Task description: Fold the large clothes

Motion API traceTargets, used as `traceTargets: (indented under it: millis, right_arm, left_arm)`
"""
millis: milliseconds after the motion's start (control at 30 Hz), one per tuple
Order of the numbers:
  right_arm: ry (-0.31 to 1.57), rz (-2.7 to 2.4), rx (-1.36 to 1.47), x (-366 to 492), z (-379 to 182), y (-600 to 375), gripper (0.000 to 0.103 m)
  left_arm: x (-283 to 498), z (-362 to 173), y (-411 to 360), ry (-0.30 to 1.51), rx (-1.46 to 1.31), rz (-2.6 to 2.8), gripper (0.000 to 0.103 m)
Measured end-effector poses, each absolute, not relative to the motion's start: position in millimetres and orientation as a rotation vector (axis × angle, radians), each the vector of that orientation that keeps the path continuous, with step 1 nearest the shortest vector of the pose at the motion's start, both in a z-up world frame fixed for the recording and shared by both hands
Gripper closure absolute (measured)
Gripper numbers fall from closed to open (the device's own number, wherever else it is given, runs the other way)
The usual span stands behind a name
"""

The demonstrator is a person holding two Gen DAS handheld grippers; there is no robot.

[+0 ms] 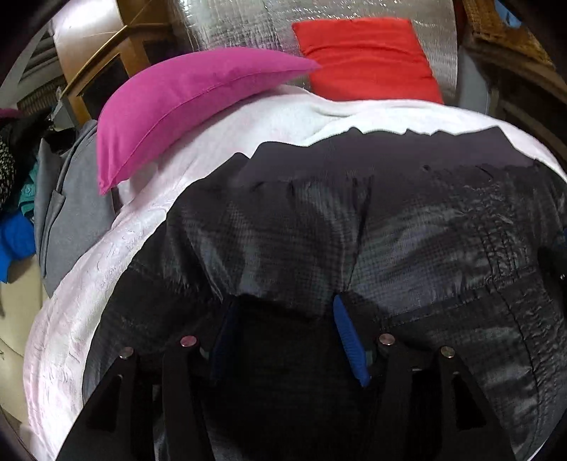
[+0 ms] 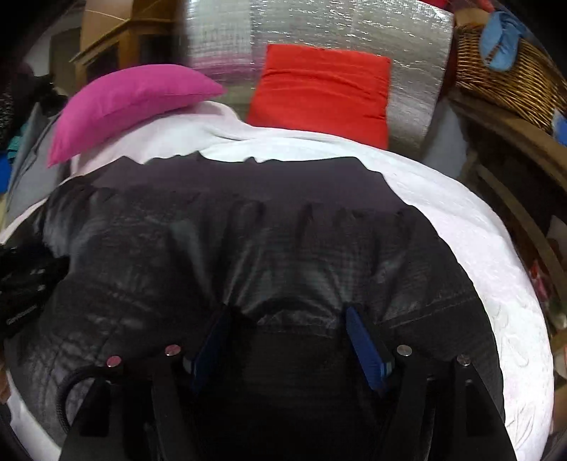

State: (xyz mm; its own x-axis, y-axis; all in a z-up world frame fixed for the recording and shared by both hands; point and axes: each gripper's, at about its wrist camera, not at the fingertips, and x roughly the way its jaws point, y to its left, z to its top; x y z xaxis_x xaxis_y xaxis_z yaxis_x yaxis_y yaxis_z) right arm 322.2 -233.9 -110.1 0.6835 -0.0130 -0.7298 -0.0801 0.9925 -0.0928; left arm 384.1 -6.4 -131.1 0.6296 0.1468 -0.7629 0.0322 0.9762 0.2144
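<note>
Left wrist view: my left tongs [image 1: 283, 312] hang over the dark jacket [image 1: 354, 227], jaws standing apart with the blue pads [image 1: 349, 340] clear of each other. I see dark fabric in the gap below them, but the pads do not press on it, so I read them as wide and holding nothing. The jacket is shiny, with a fine grid weave, and it lies spread on the white bedcover [image 1: 117, 255], filling the near and right part of the bed. Its far edge is a gathered, ribbed hem. Far left on the bed a pink pillow [image 1: 184, 110] rests on the cover; to its right, further back, a red pillow [image 1: 368, 60] leans against a silver foil sheet [image 1: 248, 25]. Off the left side of the bed hangs grey cloth [image 1: 74, 205], with a blue garment [image 1: 14, 241] beyond it.

Right wrist view: my right tongs [image 2: 287, 319] also stand wide, 2 blue pads [image 2: 365, 344] well apart, with jacket [image 2: 248, 248] fabric below the gap and nothing pinched. The jacket covers the near and middle of the bedcover [image 2: 478, 241], which shows bare along the right side. The pink pillow [image 2: 131, 103] sits far left, the red pillow [image 2: 322, 92] far centre before the foil sheet [image 2: 336, 28]. A wicker basket [image 2: 510, 78] stands far right. At the left edge I see a black piece of gear [image 2: 24, 283], too blurred to identify.
</note>
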Motion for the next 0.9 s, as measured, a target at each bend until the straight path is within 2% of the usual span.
traceTargets:
  millis: [100, 233, 433, 533, 700, 900]
  right_arm:
    - [0.800, 0.018, -0.087, 323.0, -113.1, -238.2, 0.028]
    - [0.826, 0.018, -0.051, 319.5, -93.7, -239.0, 0.028]
    - [0.652, 0.050, -0.017, 252.4, -35.6, -241.7, 0.022]
    - [0.649, 0.053, -0.044, 228.6, -44.6, -238.2, 0.022]
    - [0.760, 0.034, -0.043, 224.9, -94.1, -243.4, 0.022]
    - [0.744, 0.050, 0.006, 224.4, -103.4, -251.8, 0.020]
  left_arm:
    - [388.8, -134.8, -6.1, 0.888, 0.230, 0.066, 0.044]
    - [384.9, -113.0, 3.4, 0.907, 0.165, 0.041, 0.045]
    - [326.0, -71.0, 32.7, 0.737, 0.091, 0.077, 0.044]
    - [305.2, -81.8, 41.7, 0.736, 0.091, 0.112, 0.044]
    - [301.1, -117.7, 48.1, 0.816, 0.077, 0.128, 0.043]
    - [298.1, -126.6, 42.5, 0.784, 0.105, 0.124, 0.041]
